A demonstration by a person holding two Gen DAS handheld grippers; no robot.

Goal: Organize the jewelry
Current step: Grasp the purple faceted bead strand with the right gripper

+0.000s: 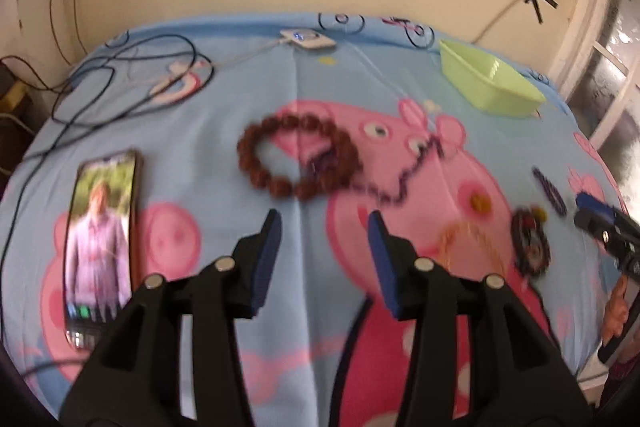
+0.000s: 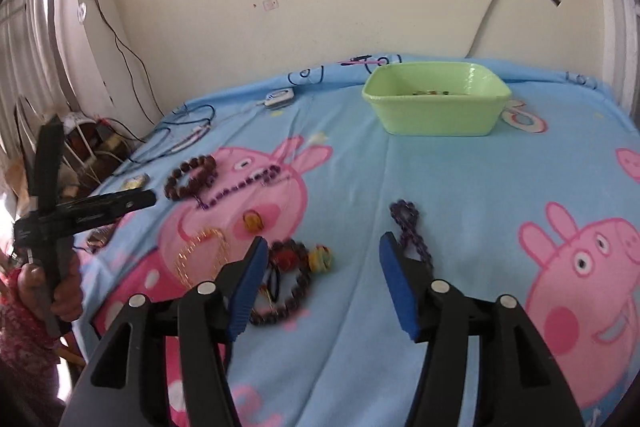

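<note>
Jewelry lies on a blue Peppa Pig sheet. A brown bead bracelet [image 1: 298,157] [image 2: 192,177] lies just ahead of my open, empty left gripper [image 1: 324,223]. A purple bead string [image 1: 404,183] [image 2: 240,187], a thin gold chain [image 1: 472,243] [image 2: 204,253], a dark beaded bracelet with a red charm [image 1: 530,247] [image 2: 288,279], a small amber piece [image 2: 253,221] and a yellow bead [image 2: 320,257] lie nearby. A purple bracelet [image 2: 412,233] lies just beyond my open, empty right gripper [image 2: 322,247]. The green tub [image 2: 436,101] [image 1: 490,79] stands at the back.
A phone [image 1: 102,243] with a lit screen lies at the left. Black cables [image 1: 120,79] and a white device [image 1: 308,39] lie at the far edge by the wall. The tub holds a few small pieces. The right gripper [image 1: 600,223] shows at the left view's edge.
</note>
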